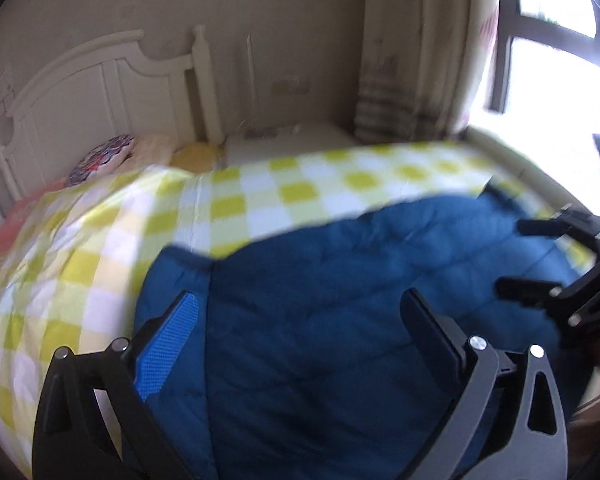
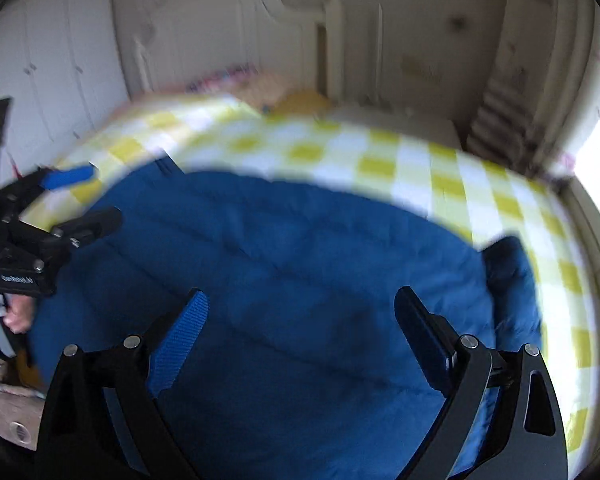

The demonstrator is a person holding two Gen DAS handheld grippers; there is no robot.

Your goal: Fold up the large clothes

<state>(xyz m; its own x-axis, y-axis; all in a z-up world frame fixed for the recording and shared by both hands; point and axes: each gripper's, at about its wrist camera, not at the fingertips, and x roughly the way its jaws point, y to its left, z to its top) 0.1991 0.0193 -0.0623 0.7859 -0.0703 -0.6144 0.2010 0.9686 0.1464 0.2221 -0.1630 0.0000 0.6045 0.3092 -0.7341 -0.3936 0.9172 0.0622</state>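
Note:
A large blue padded garment [image 1: 340,300] lies spread on the bed, also filling the middle of the right wrist view [image 2: 292,264]. My left gripper [image 1: 300,304] hangs above it, jaws wide apart, nothing between them. My right gripper [image 2: 300,304] is likewise open over the garment with an empty gap. The right gripper [image 1: 512,258] shows at the right edge of the left wrist view, open. The left gripper [image 2: 88,196] shows at the left of the right wrist view, open, held by a hand [image 2: 18,316]. A folded blue lump [image 2: 508,264] sits at the garment's right edge.
The bed carries a yellow-and-white checked cover [image 1: 260,196]. A white headboard [image 1: 92,84] and pillows [image 1: 104,156] stand at the far left. A curtain [image 1: 412,60] and bright window [image 1: 560,80] are at the right. White wardrobe doors [image 2: 52,64] line the left wall.

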